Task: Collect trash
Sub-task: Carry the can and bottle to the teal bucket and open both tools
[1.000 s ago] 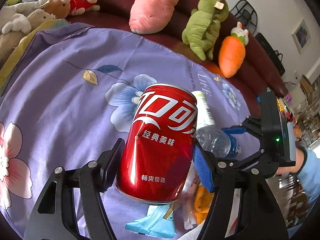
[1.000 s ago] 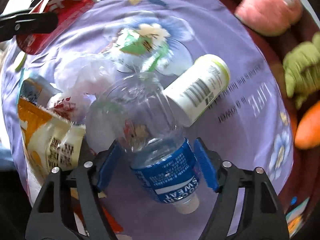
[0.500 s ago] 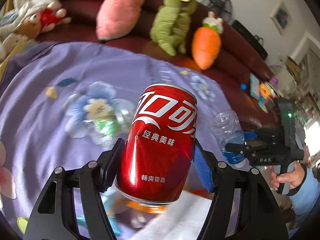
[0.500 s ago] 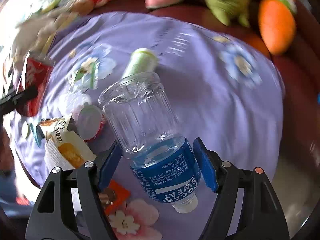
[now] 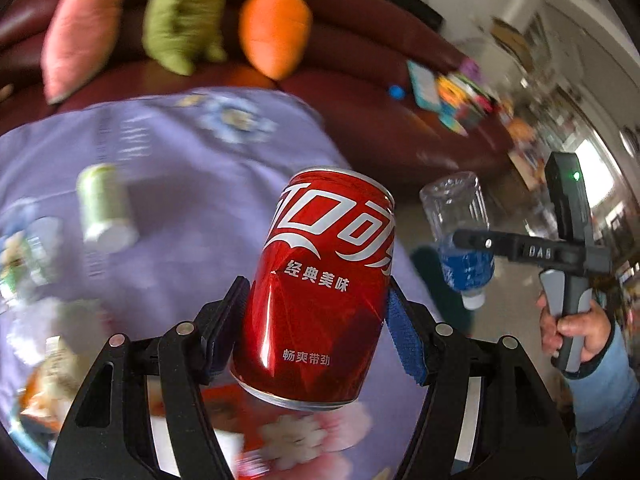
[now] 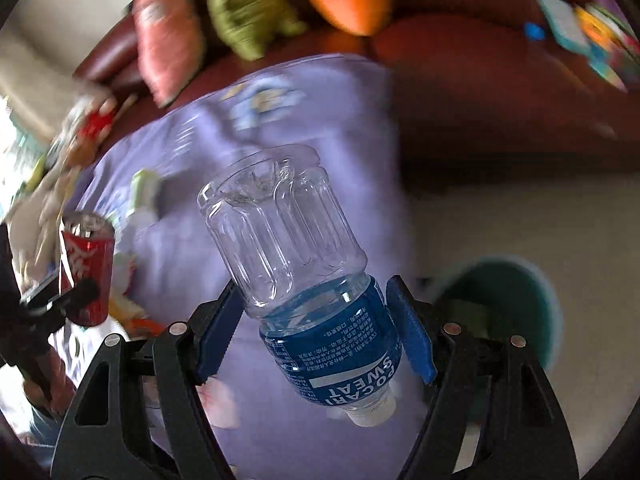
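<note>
Two tools, each loaded. We hold the left tool (image 5: 316, 320) clamped on a red Coca-Cola can (image 5: 320, 284), its pads pressed to the can's two sides; the can stands tilted, top leaning away, lifted above the purple floral cloth (image 5: 192, 200) that covers the worktop. We hold the right tool (image 6: 316, 328) clamped on a Pocari Sweat bottle (image 6: 304, 280), pads on the blue label, cap end toward the camera, clear base away; the bottle is clear of the cloth and sits past the cloth's right edge, above pale floor (image 6: 520, 208).

Remaining on the cloth: a green-and-white cylindrical container (image 5: 104, 204) lying on its side toward the far-left part, and blurred wrappers and packets (image 5: 48, 376) by the near-left edge; we cannot tell these apart further.

On the floor, beyond the cloth's near-right corner: a round teal bin (image 6: 500, 316), seen from above, partly behind the right tool's finger.

Behind the cloth's far edge: a dark red sofa (image 5: 380, 92) carrying a pink plush (image 5: 80, 28), a green plush (image 5: 180, 16) and an orange carrot plush (image 5: 276, 24), side by side.
</note>
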A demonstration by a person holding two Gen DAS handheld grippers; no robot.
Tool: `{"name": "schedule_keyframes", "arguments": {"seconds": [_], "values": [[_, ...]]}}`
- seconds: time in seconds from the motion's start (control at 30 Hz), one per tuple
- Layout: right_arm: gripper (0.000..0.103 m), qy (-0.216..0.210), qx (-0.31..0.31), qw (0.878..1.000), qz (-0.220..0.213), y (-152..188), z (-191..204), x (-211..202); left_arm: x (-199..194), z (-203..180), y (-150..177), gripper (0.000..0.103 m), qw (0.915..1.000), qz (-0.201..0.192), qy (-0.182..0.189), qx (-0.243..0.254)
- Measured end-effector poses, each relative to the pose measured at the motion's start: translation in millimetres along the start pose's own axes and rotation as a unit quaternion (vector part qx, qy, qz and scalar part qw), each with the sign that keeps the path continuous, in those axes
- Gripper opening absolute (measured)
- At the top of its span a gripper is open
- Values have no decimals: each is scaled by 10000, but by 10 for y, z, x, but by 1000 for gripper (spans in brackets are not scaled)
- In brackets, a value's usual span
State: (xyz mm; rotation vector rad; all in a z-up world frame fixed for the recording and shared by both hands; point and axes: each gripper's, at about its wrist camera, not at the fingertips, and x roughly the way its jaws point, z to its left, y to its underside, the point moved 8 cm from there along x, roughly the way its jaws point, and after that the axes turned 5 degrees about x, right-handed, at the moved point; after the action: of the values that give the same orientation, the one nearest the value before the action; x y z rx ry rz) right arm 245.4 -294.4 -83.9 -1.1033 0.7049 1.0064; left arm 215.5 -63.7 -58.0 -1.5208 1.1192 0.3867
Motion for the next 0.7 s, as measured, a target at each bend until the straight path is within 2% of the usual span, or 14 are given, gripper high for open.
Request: {"name": "schedule_keyframes", "arguments": {"seconds": [0.1, 0.23, 0.37, 0.7], "values": [[69, 212, 484, 9985, -109, 65, -598, -104, 322, -394, -47, 68, 9992, 233, 139, 287], [69, 383, 1080, 9934, -1, 241, -1301, -50, 690, -831, -77, 68, 9966, 489, 256, 611], [69, 411, 1493, 9878, 148, 442, -1749, 114, 1038, -1238, -85, 68, 9930, 718, 352, 865], [66, 173, 1886, 9817, 186, 654, -2159, 347, 1590, -1788, 36, 68, 9843, 1171, 444, 1242]]}}
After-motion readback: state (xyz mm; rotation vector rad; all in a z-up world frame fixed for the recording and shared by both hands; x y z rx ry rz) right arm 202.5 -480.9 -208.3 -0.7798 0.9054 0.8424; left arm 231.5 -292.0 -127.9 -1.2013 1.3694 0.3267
